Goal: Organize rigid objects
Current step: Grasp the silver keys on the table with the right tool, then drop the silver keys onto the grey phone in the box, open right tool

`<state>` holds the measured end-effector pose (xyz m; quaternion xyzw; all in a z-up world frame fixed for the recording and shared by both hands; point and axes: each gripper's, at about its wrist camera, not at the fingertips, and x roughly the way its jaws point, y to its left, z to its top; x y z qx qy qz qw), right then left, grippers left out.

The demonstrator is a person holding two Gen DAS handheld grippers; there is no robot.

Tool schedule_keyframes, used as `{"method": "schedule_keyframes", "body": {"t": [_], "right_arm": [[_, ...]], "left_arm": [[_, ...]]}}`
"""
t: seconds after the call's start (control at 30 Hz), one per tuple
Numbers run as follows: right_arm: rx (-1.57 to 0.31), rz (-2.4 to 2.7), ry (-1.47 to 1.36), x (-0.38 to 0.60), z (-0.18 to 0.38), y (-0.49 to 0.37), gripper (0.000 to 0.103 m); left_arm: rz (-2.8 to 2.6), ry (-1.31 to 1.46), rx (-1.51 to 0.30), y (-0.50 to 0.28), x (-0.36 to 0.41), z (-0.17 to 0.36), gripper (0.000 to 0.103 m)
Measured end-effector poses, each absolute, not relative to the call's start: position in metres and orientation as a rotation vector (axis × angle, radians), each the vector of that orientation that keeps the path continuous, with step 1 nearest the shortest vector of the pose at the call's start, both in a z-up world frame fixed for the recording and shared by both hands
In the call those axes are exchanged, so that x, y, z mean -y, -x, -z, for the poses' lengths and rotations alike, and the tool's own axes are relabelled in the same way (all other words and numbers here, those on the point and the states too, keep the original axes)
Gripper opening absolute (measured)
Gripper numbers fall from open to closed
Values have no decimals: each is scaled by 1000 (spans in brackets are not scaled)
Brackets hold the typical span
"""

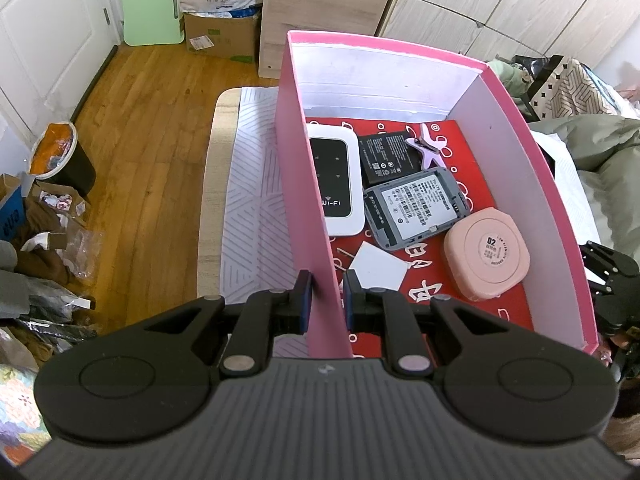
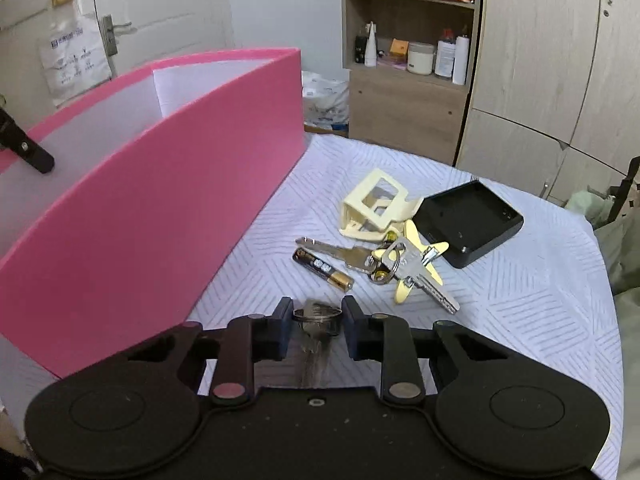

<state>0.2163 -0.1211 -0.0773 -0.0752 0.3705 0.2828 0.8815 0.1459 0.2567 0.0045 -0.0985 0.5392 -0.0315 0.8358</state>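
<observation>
Between the right gripper's (image 2: 316, 322) pads sits a key ring (image 2: 318, 315).

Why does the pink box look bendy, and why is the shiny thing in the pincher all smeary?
Right wrist view: the fisheye lens curves the straight box wall; the key ring between the right hand-held gripper fingers is motion-blurred, while the battery stays sharp. Left wrist view: the box edges bow too, contents sharp.

Surface: a bed covered by a white line-patterned sheet (image 2: 520, 300).
Laid on it: pink box (image 2: 160, 200), battery (image 2: 324, 269), key bunch (image 2: 400, 268), cream plastic frame (image 2: 372, 208), black tray (image 2: 468, 222), blurred key ring (image 2: 318, 316).
</observation>
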Motion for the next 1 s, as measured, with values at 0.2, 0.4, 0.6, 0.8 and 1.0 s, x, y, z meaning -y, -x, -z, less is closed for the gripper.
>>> {"method": "schedule_keyframes", "body": {"t": [0.2, 0.4, 0.6, 0.8, 1.0], "right_arm": [[-715, -604, 119, 129, 58, -213, 30], [-641, -611, 150, 126, 28, -208, 30], [-536, -677, 166, 117, -21, -205, 30], [-463, -816, 148, 98, -63, -199, 30], [-539, -998, 108, 64, -61, -197, 30]], "left_arm": [[64, 205, -1138, -146, -261, -6, 15], [62, 206, -1138, -147, -263, -5, 15], [59, 197, -1143, -149, -263, -6, 15], [58, 204, -1140, -148, -261, -5, 15], [58, 207, -1138, -147, -262, -5, 15]]}}
